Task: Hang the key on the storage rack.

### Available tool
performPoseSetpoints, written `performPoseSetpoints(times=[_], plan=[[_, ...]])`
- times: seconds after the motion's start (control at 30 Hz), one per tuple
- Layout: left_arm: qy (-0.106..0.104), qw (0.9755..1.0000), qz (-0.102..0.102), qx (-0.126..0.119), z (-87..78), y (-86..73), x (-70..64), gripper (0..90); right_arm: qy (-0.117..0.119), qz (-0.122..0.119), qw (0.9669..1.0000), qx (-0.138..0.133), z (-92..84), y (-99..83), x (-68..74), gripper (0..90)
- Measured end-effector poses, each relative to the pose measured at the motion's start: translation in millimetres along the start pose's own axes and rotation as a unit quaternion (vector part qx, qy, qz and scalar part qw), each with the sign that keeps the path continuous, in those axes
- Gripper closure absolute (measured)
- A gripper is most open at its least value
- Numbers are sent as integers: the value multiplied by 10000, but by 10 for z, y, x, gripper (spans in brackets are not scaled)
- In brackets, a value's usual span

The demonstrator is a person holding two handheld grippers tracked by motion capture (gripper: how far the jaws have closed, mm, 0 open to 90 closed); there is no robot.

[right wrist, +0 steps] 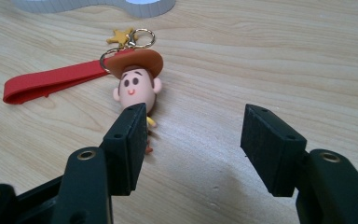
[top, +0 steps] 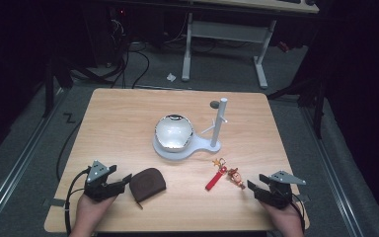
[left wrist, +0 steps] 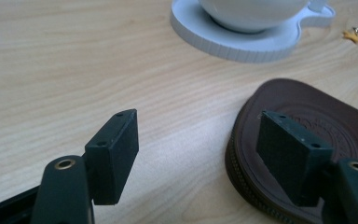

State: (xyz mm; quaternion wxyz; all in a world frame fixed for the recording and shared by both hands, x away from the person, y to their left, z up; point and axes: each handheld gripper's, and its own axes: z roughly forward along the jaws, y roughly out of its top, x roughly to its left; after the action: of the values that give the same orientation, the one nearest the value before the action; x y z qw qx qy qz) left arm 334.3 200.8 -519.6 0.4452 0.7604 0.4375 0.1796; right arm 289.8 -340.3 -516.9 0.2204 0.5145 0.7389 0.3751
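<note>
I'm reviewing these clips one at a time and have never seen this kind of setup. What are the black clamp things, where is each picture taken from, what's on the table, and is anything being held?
No robot arm here: a person holds a hand-operated two-jaw gripper in each hand. The high view looks down on the wooden table from above the person's side, with the left gripper and right gripper at the near edge. The other two pictures come from small cameras riding on each gripper, looking along its black jaws.

On the table lie a brown zip pouch, a keychain with a cowboy figure and a red strap, and a white stand carrying a shiny bowl and an upright post.

Nothing is held. Both grippers are open: the left gripper view shows the pouch just beyond one jaw, and the right gripper view shows the keychain figure just ahead of the jaws.
</note>
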Motion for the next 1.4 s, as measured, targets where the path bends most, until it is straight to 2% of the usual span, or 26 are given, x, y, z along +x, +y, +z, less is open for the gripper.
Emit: performPoseSetpoints(times=[0.03,0.1,0.2,0.27,0.4,0.53,0.87,1.1,1.33,1.4], plan=[[31,9999,106,46,-12,2,-5,298,-18,-12,10000,31,-6,16,12,415],[96,9998,186,17,-31,-18,-8,290,44,7,9999,150,-18,41,29,426],[-29,10000,22,-4,-35,-25,16,285,88,45,9994,330,-19,63,60,396],[-35,10000,39,-23,-36,-14,17,283,90,-10,9988,487,-1,85,81,383],[-17,9999,68,-114,-56,-8,22,295,64,-104,9975,695,10,148,100,417],[-29,10000,13,-79,-42,-32,35,299,56,-142,9947,1012,31,216,85,438],[-70,9999,147,4,-27,-51,17,298,122,-181,9873,1573,53,325,31,403],[-90,9999,118,-29,-45,-45,27,298,197,-391,9787,2005,76,439,33,400],[-116,9999,82,-70,-65,-39,49,296,290,-515,9676,2455,130,542,80,402],[-128,9999,64,-64,-63,-41,56,297,318,-580,9635,2595,152,576,104,406]])
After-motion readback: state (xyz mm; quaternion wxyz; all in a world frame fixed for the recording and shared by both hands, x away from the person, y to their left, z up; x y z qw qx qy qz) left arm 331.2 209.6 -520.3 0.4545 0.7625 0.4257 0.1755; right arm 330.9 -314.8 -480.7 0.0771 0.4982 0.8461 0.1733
